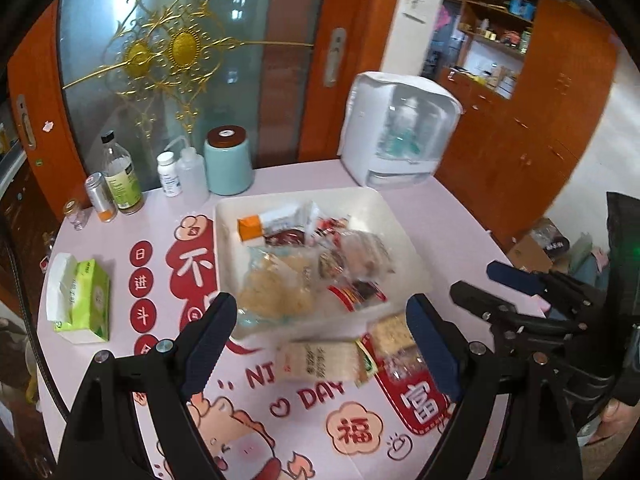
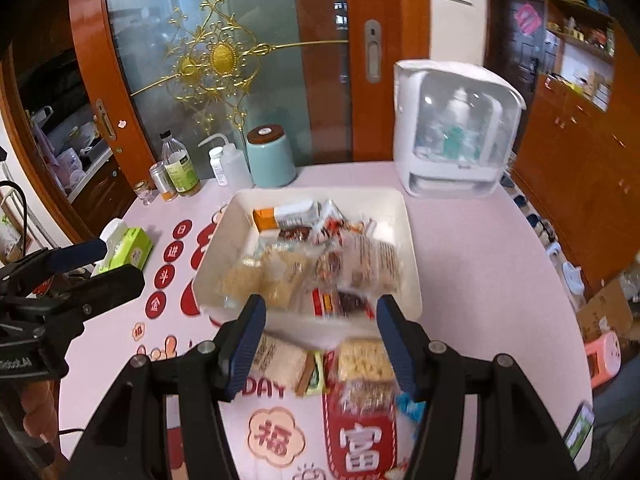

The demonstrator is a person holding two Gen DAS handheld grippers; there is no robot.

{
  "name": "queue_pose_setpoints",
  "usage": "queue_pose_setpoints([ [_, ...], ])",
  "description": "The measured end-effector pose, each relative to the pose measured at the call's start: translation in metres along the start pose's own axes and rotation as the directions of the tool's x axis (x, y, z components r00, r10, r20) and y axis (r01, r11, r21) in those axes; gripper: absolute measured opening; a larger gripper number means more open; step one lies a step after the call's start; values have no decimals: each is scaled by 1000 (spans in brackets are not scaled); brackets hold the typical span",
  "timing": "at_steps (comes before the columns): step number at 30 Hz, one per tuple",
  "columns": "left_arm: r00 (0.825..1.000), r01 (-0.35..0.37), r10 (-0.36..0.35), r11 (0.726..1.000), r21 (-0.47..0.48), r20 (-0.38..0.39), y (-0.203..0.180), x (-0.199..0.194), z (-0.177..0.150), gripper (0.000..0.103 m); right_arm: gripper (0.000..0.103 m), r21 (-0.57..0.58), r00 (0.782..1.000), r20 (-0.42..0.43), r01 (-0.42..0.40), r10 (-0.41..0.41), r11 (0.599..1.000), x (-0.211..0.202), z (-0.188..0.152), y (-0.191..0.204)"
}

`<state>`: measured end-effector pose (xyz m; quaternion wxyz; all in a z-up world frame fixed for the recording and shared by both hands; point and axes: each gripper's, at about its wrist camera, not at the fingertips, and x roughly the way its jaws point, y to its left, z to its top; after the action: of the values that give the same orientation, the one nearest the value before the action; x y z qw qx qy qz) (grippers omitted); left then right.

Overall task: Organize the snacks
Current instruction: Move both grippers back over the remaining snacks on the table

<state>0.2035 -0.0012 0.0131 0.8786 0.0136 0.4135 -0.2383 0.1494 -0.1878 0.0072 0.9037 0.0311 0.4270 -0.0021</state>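
A green tissue box (image 1: 82, 300), teal canister (image 1: 229, 160) and white appliance (image 1: 400, 132) share the pink table (image 1: 452, 216).

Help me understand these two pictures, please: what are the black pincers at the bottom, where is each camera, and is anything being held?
There is no robot arm: a person holds one pincer tool in each hand, with a fisheye camera on each looking forward along its fingers. One picture comes from the left tool, the other from the right tool; each also catches the other tool at its edge.

Both hang open over a pink table and hold nothing. On it stands a white tray full of wrapped snacks. Nearer the tools, outside the tray, lie a beige packet and a cracker packet. Further off are a green tissue box, some bottles, a mint jar and a white appliance.
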Motion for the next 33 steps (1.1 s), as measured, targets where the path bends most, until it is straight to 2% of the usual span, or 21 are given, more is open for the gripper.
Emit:
queue_pose_setpoints([
  [5, 999, 32, -32, 998, 48, 5, -23, -8, -32, 86, 58, 18, 999, -23, 40, -39, 999, -14, -47, -3],
  [12, 990, 122, -116, 990, 66, -86, -55, 3, -80, 86, 58, 34, 992, -77, 100, -97, 994, -32, -102, -26],
  [15, 986, 129, -119, 988, 82, -120, -66, 9, -101, 86, 58, 43, 988, -87, 132, -128, 990, -40, -120, -46],
  [20, 981, 102, -88, 992, 72, -175, -76, 28, -124, 86, 58, 51, 975, -118, 196, -189, 979, -40, -143, -88],
  [24, 972, 76, -68, 997, 28, -223, -84, 48, -136, 86, 58, 66, 974, -162, 173, -161, 983, -28, -156, -119],
  [28, 967, 17, -19, 1000, -10, -255, -96, 69, -145, 86, 58, -17, 973, -200, 115, -116, 993, -5, -168, -136],
  [33, 938, -16, -14, 996, -83, -347, -123, 107, -167, 86, 58, -137, 967, -245, 43, -76, 990, 24, -177, -152],
])
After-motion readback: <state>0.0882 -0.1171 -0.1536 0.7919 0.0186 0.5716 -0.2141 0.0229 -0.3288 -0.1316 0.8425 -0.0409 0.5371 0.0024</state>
